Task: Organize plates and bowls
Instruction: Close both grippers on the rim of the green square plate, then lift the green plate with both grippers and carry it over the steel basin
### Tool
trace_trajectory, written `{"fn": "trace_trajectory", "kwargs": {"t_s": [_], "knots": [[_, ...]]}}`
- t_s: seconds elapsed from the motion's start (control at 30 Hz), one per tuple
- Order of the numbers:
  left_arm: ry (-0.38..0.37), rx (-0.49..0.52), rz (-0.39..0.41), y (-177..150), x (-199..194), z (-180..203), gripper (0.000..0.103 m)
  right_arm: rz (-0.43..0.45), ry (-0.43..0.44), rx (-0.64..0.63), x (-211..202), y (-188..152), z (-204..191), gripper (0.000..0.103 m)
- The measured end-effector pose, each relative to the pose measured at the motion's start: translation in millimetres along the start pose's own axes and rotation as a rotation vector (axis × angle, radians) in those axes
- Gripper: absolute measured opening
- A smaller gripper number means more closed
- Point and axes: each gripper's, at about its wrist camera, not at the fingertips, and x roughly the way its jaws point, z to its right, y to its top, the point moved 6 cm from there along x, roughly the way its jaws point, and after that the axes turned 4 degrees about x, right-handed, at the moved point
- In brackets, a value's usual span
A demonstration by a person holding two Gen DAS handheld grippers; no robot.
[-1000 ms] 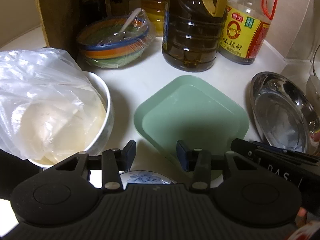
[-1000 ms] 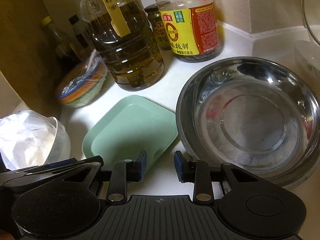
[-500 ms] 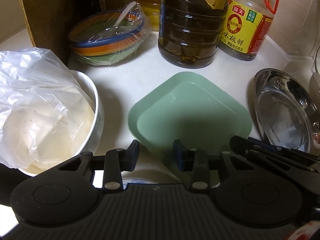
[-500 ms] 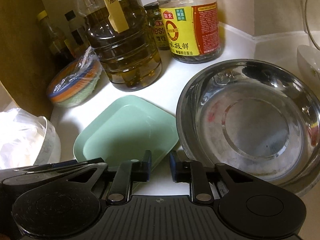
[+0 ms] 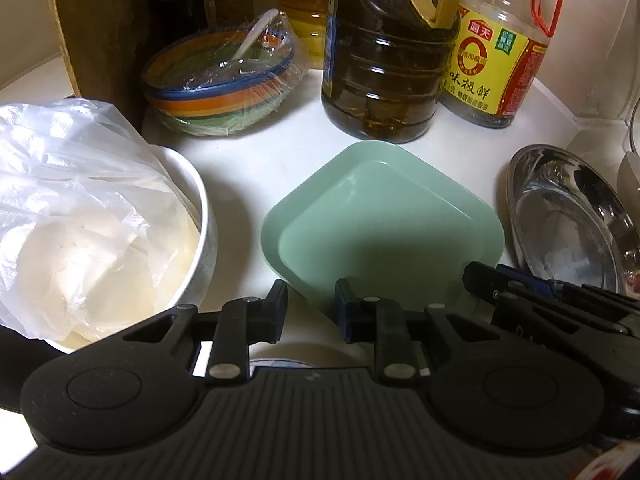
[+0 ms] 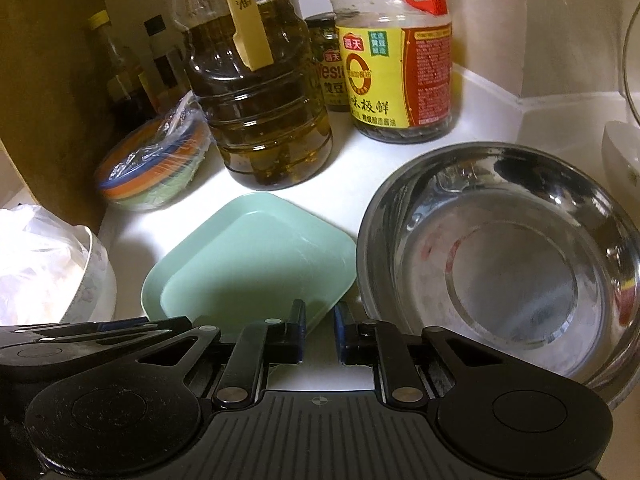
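A square pale green plate (image 5: pixel 380 224) lies flat on the white counter; it also shows in the right wrist view (image 6: pixel 252 260). My left gripper (image 5: pixel 310 310) is open, with its fingers at the plate's near left corner. My right gripper (image 6: pixel 320 330) is narrowly open and empty at the plate's near right corner, beside a steel bowl (image 6: pixel 520 264). The steel bowl also shows at the right of the left wrist view (image 5: pixel 568 224). A white bowl (image 5: pixel 200 240) holding a plastic bag of flat white food sits to the left. A blue-patterned dish rim (image 5: pixel 288 354) shows under the left gripper.
A stack of coloured bowls wrapped in plastic film (image 5: pixel 224 84) stands at the back left. A large oil bottle (image 5: pixel 384 52) and a soy sauce bottle (image 5: pixel 500 48) stand behind the plate. A brown cardboard wall (image 5: pixel 100 20) is at the left. A white dish (image 6: pixel 624 156) sits far right.
Both grippers have moved forward toward the green plate's near edge. The right gripper's jaws have narrowed. Nothing has been taken hold of.
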Motion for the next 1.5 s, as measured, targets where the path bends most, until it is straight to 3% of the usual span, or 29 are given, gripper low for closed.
{"fn": "trace_trajectory", "kwargs": {"t_s": [0.87,1.1,1.5], "knots": [[-0.028,0.013,0.095,18.2,-30.5,5.4,0.022,0.093,0.031,0.000,-32.6,22.7,-2.6,0.015],[-0.062,0.061,0.110,23.2,-33.9,37.0,0.022,0.116,-0.002,0.036,-46.6,26.4,21.9,0.015],[-0.179,0.181,0.107,28.6,-28.1,124.9,0.022,0.138,-0.137,0.151,-78.1,22.8,101.4,0.015]]}}
